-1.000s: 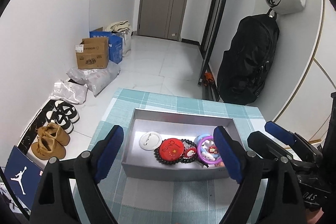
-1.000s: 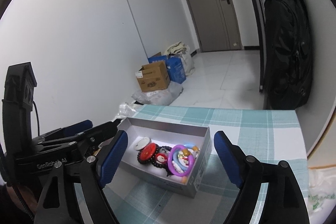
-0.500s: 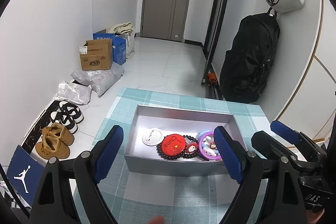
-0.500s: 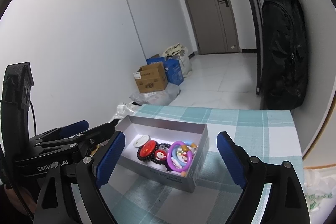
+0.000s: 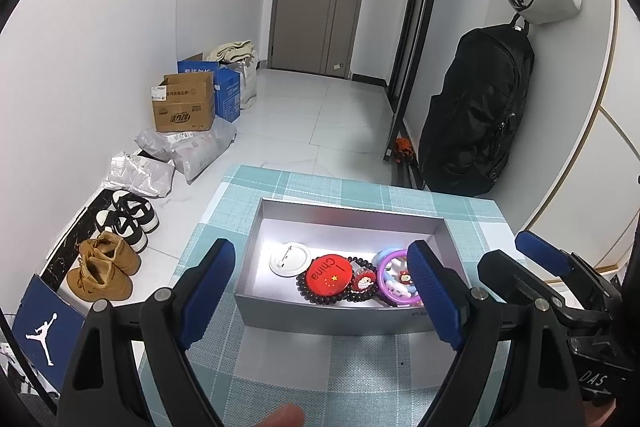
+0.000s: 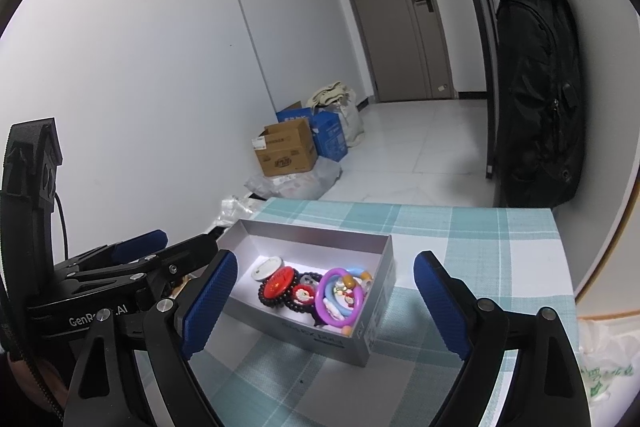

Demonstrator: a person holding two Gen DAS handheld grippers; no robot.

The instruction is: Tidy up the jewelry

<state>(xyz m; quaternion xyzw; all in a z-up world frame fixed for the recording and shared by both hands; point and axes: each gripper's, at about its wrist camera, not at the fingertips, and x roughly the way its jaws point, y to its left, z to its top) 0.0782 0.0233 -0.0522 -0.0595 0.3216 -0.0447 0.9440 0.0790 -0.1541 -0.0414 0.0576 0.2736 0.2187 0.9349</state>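
Note:
A silver box [image 5: 344, 319] [image 6: 320, 337] sits on the checked tablecloth [image 5: 304, 375]. Inside lie a white badge [image 5: 289, 258], a red China badge [image 5: 330, 275] on a dark bead bracelet [image 5: 360, 293], and purple and blue rings [image 5: 390, 283] [image 6: 338, 297]. My left gripper [image 5: 322, 297] is open and empty, held back above the box's near side. My right gripper [image 6: 322, 303] is open and empty, just right of the box; it shows in the left wrist view [image 5: 532, 267].
The table's far edge [image 5: 320, 175] drops to a white tiled floor. On the floor are cardboard boxes [image 5: 184, 105], plastic bags [image 5: 188, 147] and shoes [image 5: 104, 267]. A black backpack [image 5: 476, 115] hangs on the right wall. A plastic bag [image 6: 604, 367] lies at the table's right.
Both grippers have drawn back and up from the box, which now looks smaller and farther. Both stay open and empty.

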